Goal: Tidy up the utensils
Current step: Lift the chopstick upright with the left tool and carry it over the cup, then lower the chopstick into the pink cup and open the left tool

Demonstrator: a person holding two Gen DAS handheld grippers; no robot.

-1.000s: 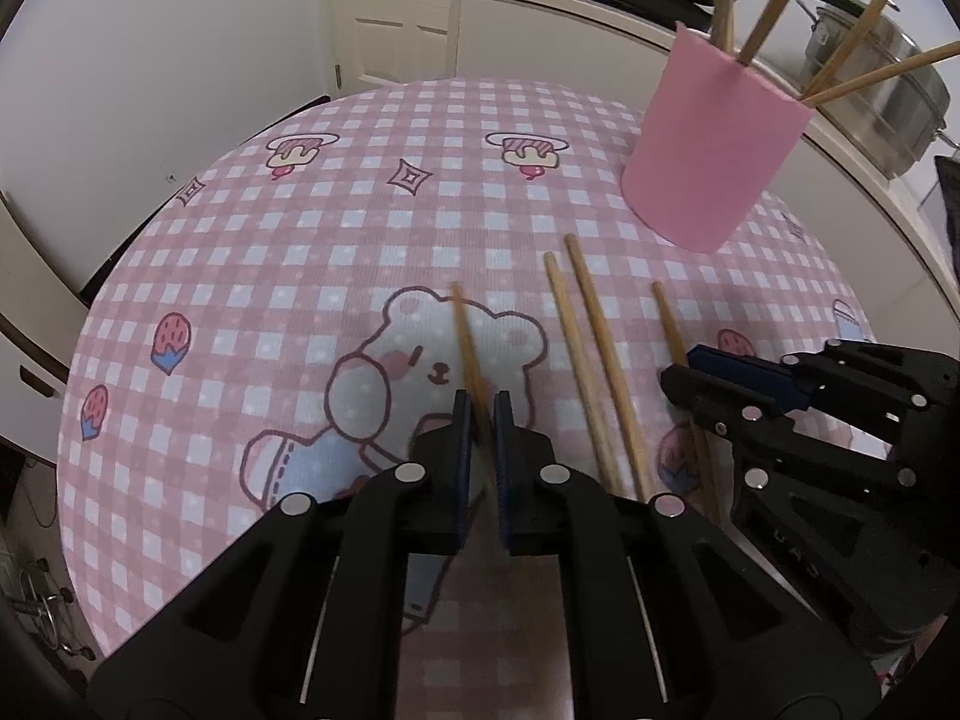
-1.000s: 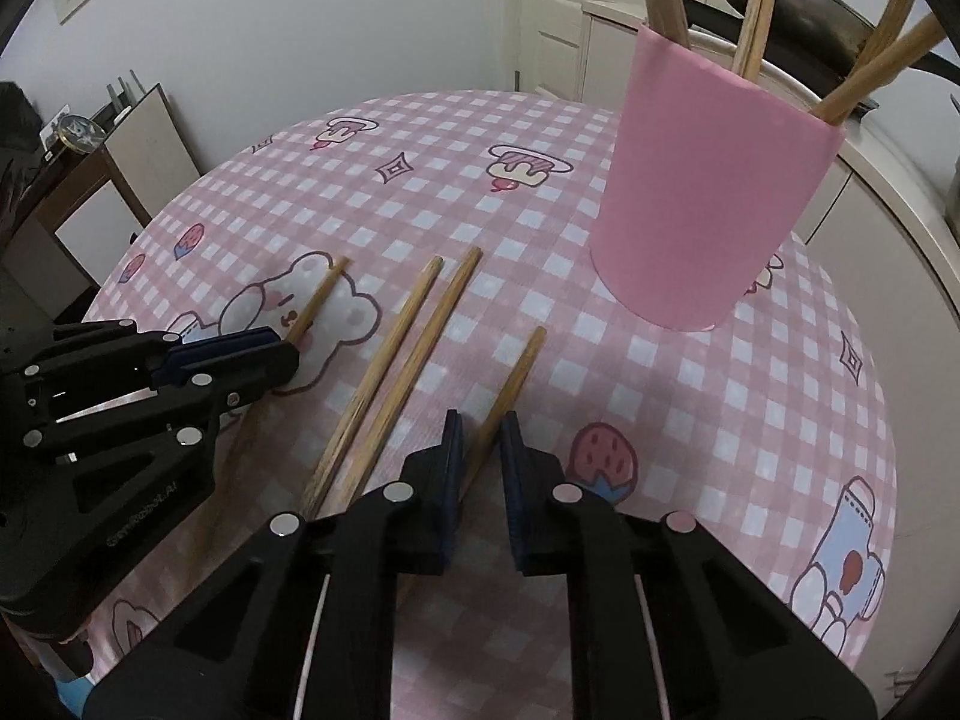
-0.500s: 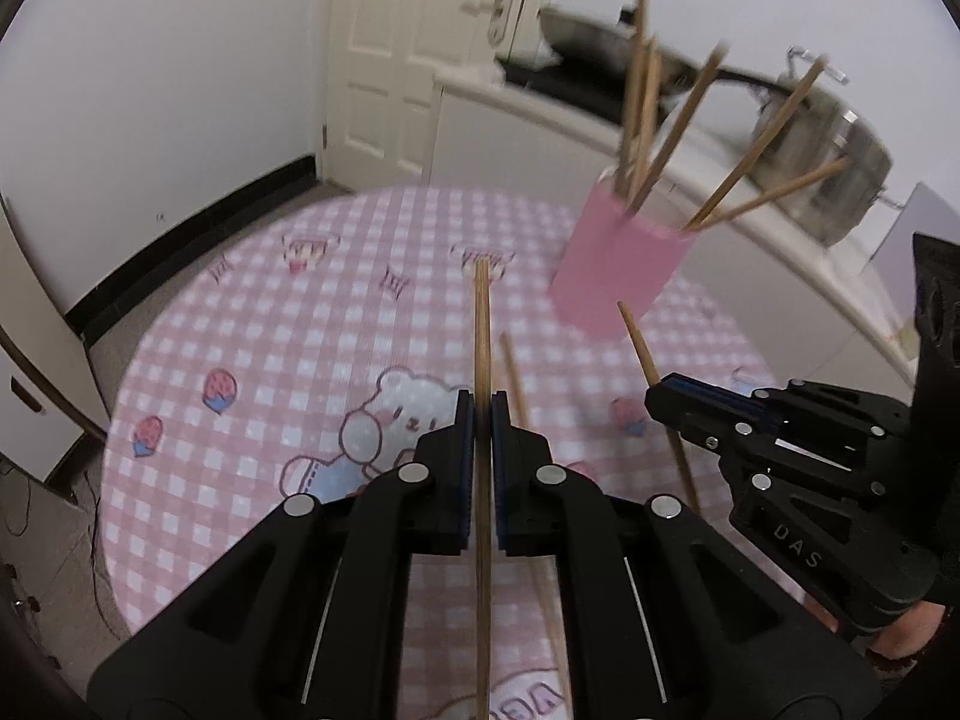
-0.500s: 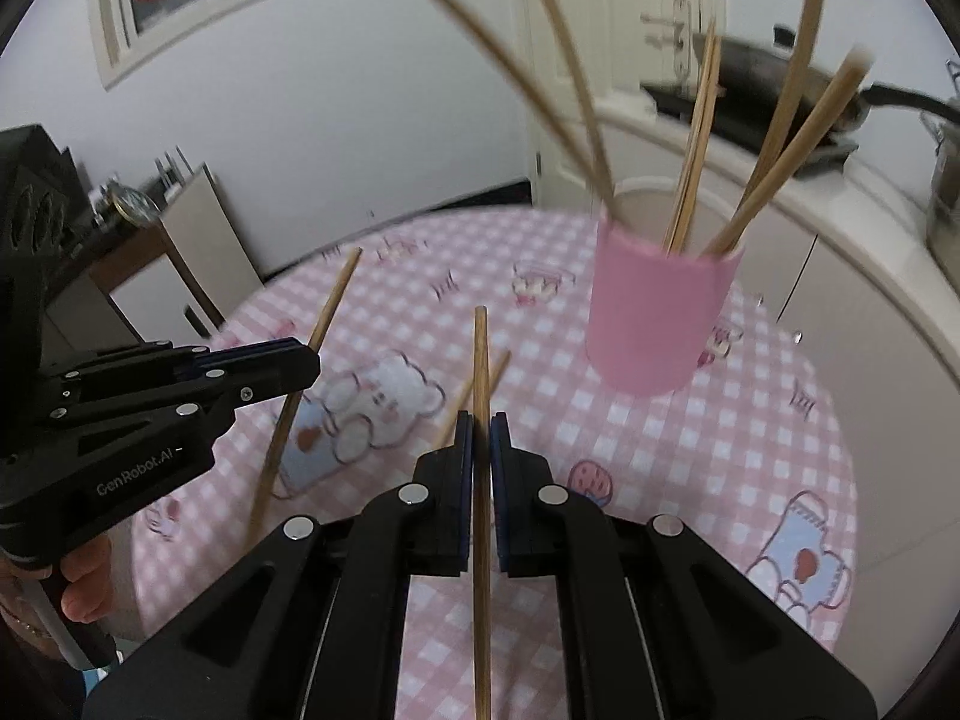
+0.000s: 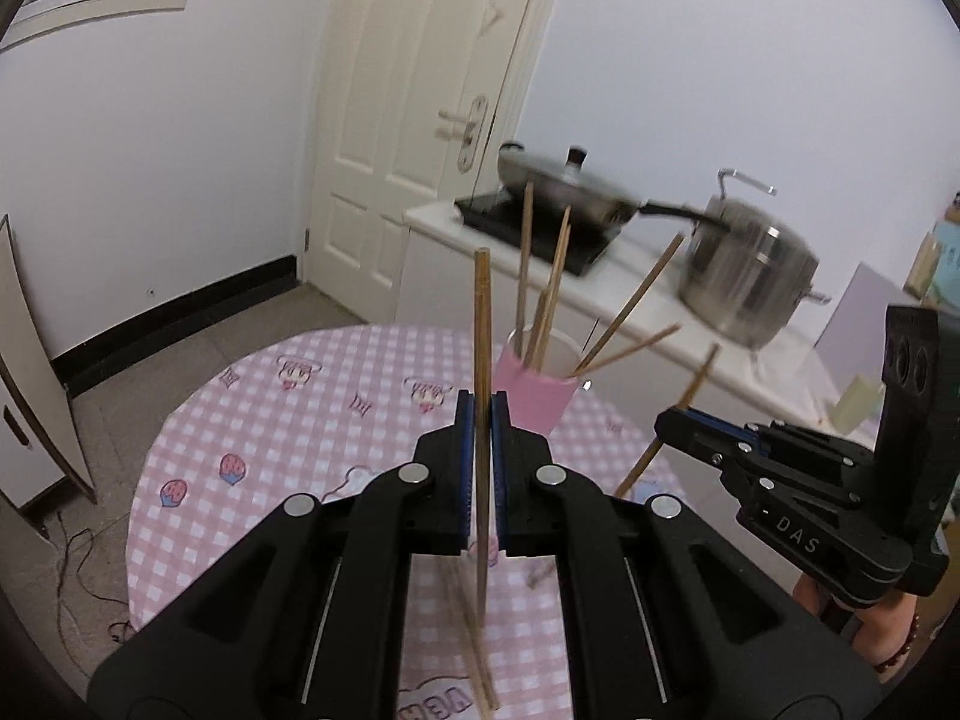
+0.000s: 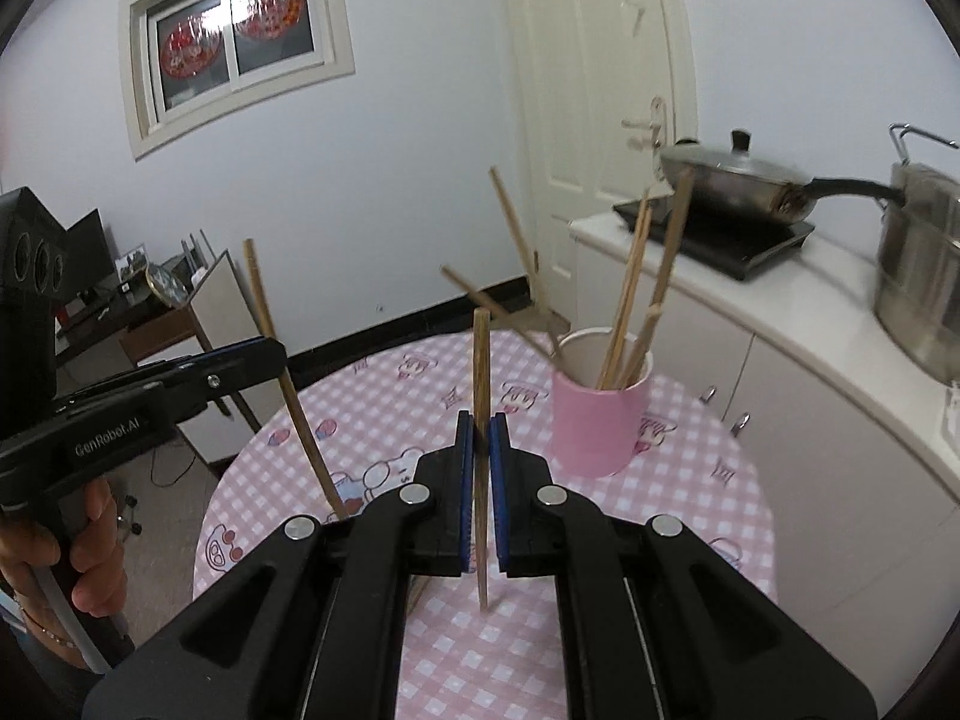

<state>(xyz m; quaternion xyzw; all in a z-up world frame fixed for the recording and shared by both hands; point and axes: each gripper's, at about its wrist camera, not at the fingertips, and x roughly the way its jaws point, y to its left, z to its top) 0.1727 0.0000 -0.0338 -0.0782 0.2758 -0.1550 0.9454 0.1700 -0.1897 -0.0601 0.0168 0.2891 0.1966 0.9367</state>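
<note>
My left gripper (image 5: 482, 414) is shut on a wooden chopstick (image 5: 482, 300) that stands upright, well above the pink checked table (image 5: 288, 432). My right gripper (image 6: 481, 432) is shut on a second upright chopstick (image 6: 481, 354). Beyond both stands the pink cup (image 5: 534, 405) (image 6: 600, 426), which holds several chopsticks. In the left wrist view the right gripper (image 5: 672, 423) sits to the right of the cup with its chopstick (image 5: 699, 381). In the right wrist view the left gripper (image 6: 270, 354) is at the left with its chopstick (image 6: 264, 300). Two chopsticks (image 5: 480, 672) lie on the table below.
A white counter (image 5: 630, 276) behind the table carries a cooktop with a lidded pan (image 5: 564, 192) and a steel pot (image 5: 750, 276). A door (image 5: 420, 90) is at the back. A board (image 5: 24, 372) leans at the left. A person's hand (image 6: 90, 546) grips the left gripper's handle.
Both grippers have risen off the table, each carrying a chopstick that lay flat a second ago. Both views have tilted up toward the cup and counter.
</note>
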